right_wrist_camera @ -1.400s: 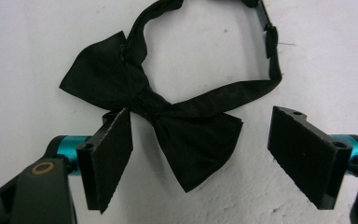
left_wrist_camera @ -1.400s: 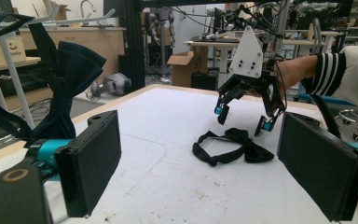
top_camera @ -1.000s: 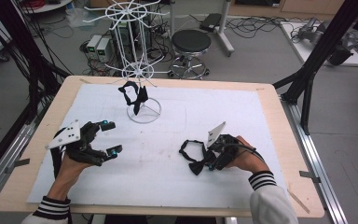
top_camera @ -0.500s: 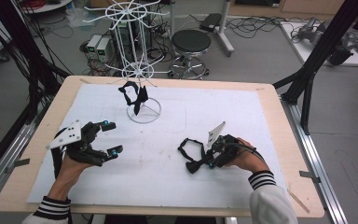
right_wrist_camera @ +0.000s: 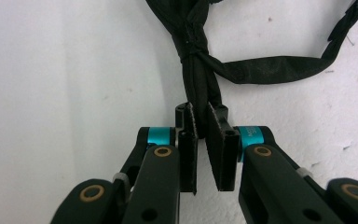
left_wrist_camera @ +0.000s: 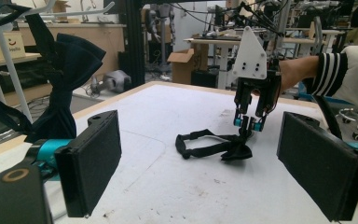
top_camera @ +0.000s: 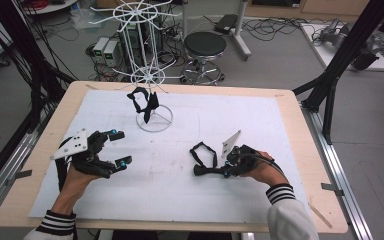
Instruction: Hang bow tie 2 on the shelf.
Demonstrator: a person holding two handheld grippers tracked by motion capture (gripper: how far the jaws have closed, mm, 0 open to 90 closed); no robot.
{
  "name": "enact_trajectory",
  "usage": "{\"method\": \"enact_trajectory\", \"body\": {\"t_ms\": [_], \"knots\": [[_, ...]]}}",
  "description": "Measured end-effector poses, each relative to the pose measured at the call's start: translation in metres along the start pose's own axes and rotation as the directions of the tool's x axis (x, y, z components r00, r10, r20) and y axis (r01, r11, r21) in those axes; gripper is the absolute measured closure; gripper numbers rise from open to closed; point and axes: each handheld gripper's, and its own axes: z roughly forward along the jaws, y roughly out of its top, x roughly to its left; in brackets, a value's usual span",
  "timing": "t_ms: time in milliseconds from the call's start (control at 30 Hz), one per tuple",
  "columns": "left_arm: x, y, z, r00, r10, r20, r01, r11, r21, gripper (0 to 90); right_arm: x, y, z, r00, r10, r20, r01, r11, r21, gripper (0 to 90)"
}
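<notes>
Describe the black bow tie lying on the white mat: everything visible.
The black fabric bow tie lies flat on the white mat, in front of the person's right hand. Its thin neck strap forms a loose loop off the bunched, cinched knot. The right gripper has its jaws closed on the bow's end, pinching the cloth against the mat. It looks soft and matte. The open left gripper is well clear.

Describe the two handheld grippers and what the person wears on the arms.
Both the left gripper and the right gripper are black, with cyan collars near the jaws and brass-coloured rivets. Each carries a pale three-cornered plate and trails a black cable. The jaw pads are flat and black. The sleeves are white with black-striped cuffs.
</notes>
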Motion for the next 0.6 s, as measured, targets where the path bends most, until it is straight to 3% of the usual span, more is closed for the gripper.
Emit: {"method": "enact_trajectory", "body": {"t_ms": [267, 467, 600], "knots": [[0.0, -0.001, 0.002, 1.0, 0.001, 0.002, -0.001, 1.0, 0.002, 14.1, 0.0, 0.002, -0.008, 0.9995, 0.03, -0.007, -0.03, 0.993, -0.117, 83.3], [-0.003, -0.001, 0.005, 0.9999, 0.005, 0.014, -0.005, 0.9999, 0.013, 14.1, 0.002, 0.003, -0.014, 0.9979, 0.057, -0.031, -0.062, 0.975, -0.211, 83.3], [-0.005, 0.001, 0.008, 0.9997, 0.007, 0.024, -0.007, 0.9998, 0.019, 14.1, 0.003, 0.006, -0.02, 0.9981, 0.053, -0.03, -0.059, 0.963, -0.263, 83.2]]}}
